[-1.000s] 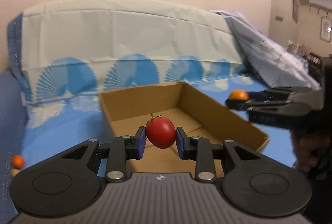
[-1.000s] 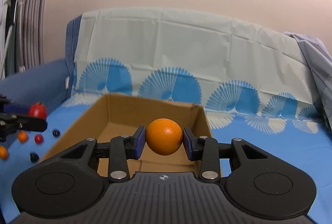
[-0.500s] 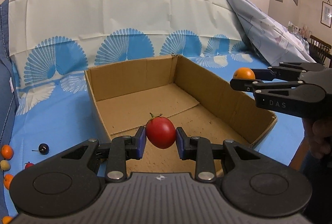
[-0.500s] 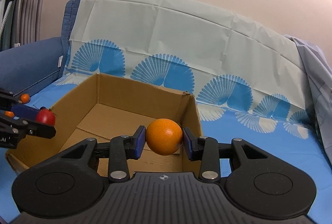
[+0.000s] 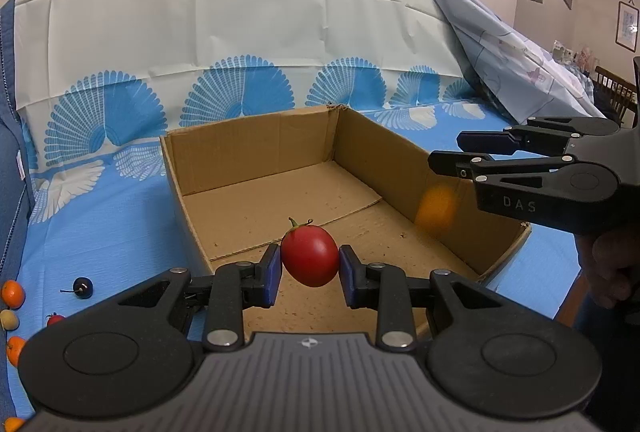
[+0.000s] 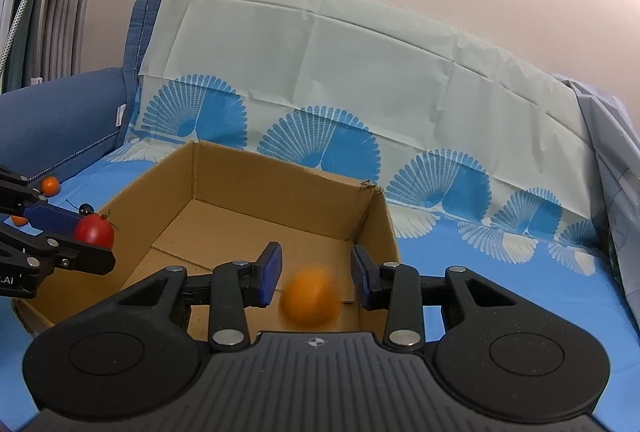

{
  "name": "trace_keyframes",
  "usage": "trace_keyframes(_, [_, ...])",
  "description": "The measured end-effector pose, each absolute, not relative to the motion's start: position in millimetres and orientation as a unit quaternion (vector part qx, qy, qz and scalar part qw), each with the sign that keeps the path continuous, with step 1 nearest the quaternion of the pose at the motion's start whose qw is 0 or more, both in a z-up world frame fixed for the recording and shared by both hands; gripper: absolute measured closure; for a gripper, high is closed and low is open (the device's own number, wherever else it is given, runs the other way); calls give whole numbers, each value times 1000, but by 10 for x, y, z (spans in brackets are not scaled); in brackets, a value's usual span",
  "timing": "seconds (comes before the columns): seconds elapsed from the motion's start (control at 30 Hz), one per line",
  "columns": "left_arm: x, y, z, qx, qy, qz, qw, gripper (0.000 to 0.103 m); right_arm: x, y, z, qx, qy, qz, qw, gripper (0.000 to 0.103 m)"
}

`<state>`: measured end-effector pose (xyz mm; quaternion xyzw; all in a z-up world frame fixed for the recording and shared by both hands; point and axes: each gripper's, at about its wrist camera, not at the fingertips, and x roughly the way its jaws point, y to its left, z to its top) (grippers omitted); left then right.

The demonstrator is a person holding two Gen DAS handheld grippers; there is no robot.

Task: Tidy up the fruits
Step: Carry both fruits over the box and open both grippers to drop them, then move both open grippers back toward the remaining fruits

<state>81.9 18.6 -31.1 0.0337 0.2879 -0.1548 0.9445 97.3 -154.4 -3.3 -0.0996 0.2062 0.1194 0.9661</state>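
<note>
A red tomato (image 5: 310, 260) sits between the blue pads of my left gripper (image 5: 310, 272), which is shut on it above the near left part of an open cardboard box (image 5: 248, 148). In the right wrist view the tomato (image 6: 94, 230) hangs over the box's left wall. My right gripper (image 6: 316, 268) is open, its pads well apart. An orange (image 6: 310, 298) is blurred just below them, loose and dropping inside the box (image 6: 280, 192). From the left wrist view the orange (image 5: 436, 208) shows as a blur under the right gripper (image 5: 446, 151), against the box's right wall.
The box lies on a blue fan-patterned cloth (image 5: 100, 232) over a sofa seat. Several small fruits lie on the cloth left of the box: a dark cherry (image 5: 83, 287) and small oranges (image 5: 12, 293). A hand (image 5: 612, 264) holds the right gripper's handle.
The right gripper's pads have spread and let go of the orange, which now falls into the box. The left gripper still holds the tomato and has sunk closer to the box.
</note>
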Motion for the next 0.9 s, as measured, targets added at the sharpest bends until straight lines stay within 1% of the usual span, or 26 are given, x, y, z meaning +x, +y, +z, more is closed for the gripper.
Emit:
trace_keyframes(0.17, [817,174,-297,35,288,-157,944,69,971,-1550,-41,-101,208,117,966,64])
trace_keyframes(0.2, [816,172,-296,36,287,-157,944,66,973,-1548,-40,-102,207,114,966,62])
trace_keyframes(0.23, [818,171,-296,37,288,-157,944,61,979,-1546,-39,-103,208,110,967,59])
trace_keyframes(0.27, [816,174,-297,36,289,-157,944,59,987,-1551,-39,-102,208,105,967,51])
trace_keyframes(0.3, [817,177,-296,35,289,-158,944,58,998,-1559,-39,-101,210,100,967,47])
trace_keyframes(0.4, [814,187,-293,37,285,-148,946,53,1057,-1574,-86,-110,225,66,966,44])
trace_keyframes(0.5, [820,252,-267,29,274,-119,954,41,1164,-1609,-183,-123,257,20,958,43])
trace_keyframes(0.6, [862,368,-248,6,275,-87,958,39,1262,-1676,-291,-133,292,-15,947,43])
trace_keyframes(0.67, [924,434,-265,-6,290,-72,954,39,1290,-1718,-358,-142,309,-30,940,43])
trace_keyframes(0.77, [1017,460,-330,-15,322,-70,944,39,1332,-1785,-453,-157,333,-40,929,45])
trace_keyframes(0.87, [1071,404,-383,-9,337,-85,938,39,1310,-1857,-513,-154,346,-27,925,58])
trace_keyframes(0.9, [1079,365,-400,-1,340,-91,936,39,1287,-1883,-520,-143,347,-15,927,66])
